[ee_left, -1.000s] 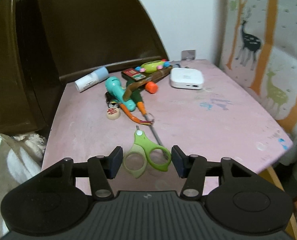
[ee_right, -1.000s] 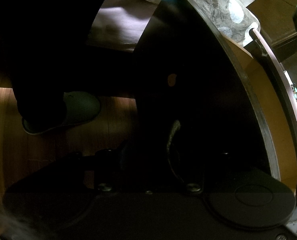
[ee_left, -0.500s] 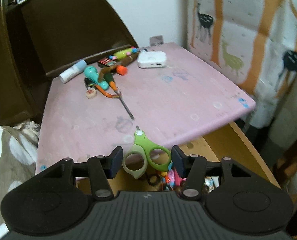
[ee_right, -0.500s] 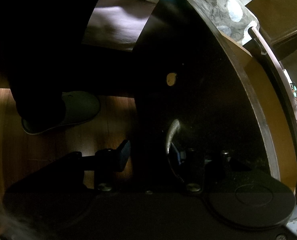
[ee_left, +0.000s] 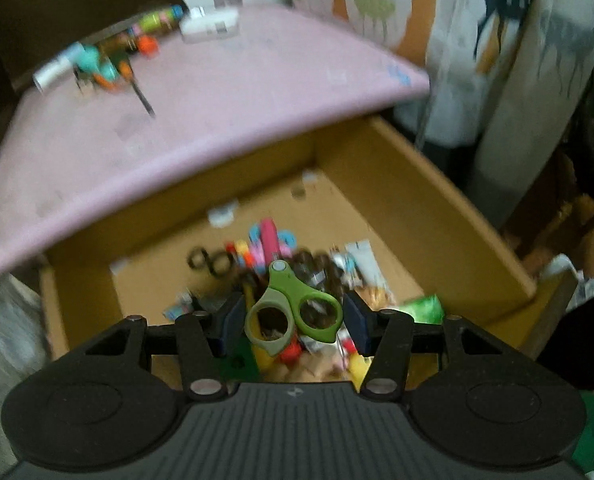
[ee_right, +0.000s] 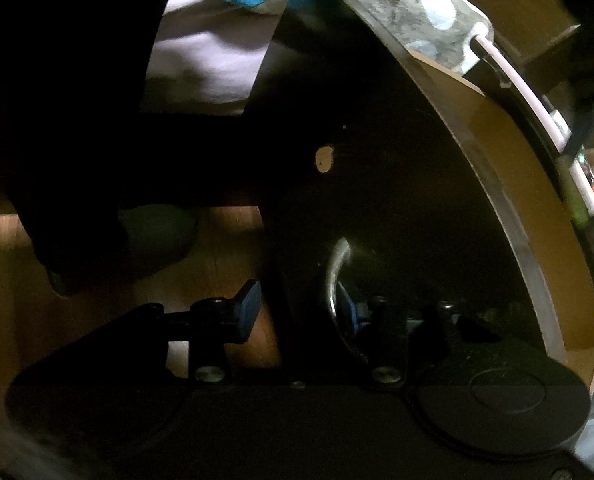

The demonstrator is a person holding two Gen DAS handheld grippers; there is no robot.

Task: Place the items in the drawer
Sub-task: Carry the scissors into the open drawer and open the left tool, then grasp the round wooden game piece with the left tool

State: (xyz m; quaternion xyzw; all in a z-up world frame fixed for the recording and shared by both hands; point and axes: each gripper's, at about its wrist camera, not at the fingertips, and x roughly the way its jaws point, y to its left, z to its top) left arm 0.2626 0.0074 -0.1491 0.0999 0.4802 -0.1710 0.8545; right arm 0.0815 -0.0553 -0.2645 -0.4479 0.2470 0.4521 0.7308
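The left claw (ee_left: 293,318) holds a pair of green scissors (ee_left: 291,304) by the handle loops, its blue pads (ee_left: 233,318) pressed against either side of the rings, the pivot end pointing away from the camera; the scissors hang in the air above the open drawer (ee_left: 425,216), not touching anything inside it; the drawer's tan floor is strewn with small coloured odds and ends, too blurred to name one by one. Above and behind the drawer juts the pink table (ee_left: 217,92); at its far edge lies a heap of small items (ee_left: 109,60), with a white box (ee_left: 211,26) just beside them.

The right claw (ee_right: 297,306) stands spread apart at the dark drawer front (ee_right: 397,200); one blue pad (ee_right: 249,304) sits clear on the left over the wooden floor (ee_right: 1,280), the other (ee_right: 347,308) lies just behind the curved metal handle (ee_right: 333,280), so the handle sits between the fingers without being squeezed; whether that pad touches the metal I cannot tell in the gloom.
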